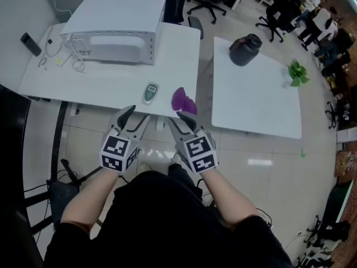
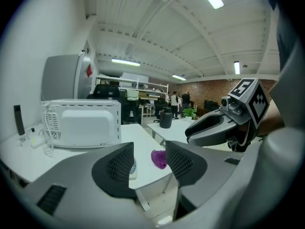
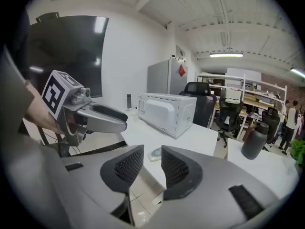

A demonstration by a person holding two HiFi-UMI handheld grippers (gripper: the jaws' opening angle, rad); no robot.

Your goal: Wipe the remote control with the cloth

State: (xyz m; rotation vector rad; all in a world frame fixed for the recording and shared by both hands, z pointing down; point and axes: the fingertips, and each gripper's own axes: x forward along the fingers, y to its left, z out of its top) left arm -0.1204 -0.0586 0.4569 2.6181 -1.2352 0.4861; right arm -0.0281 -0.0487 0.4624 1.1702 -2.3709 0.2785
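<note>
A white remote control with a green face (image 1: 150,92) lies near the front edge of the white table (image 1: 83,85). A crumpled purple cloth (image 1: 183,101) sits just to its right, at the table's corner. Both grippers hover below the table edge, short of these things. My left gripper (image 1: 135,118) is open and empty; in its own view the cloth (image 2: 158,158) shows through the gap and the remote (image 2: 133,168) peeks past the left pad. My right gripper (image 1: 179,121) is open a little, also empty, with the remote (image 3: 155,152) beyond its jaws.
A white microwave (image 1: 114,29) stands at the back of the table, with cables and a dark handset (image 1: 30,43) to its left. A second white table (image 1: 254,94) to the right carries a black jug (image 1: 245,49) and a small plant (image 1: 297,73). Office chairs stand beyond.
</note>
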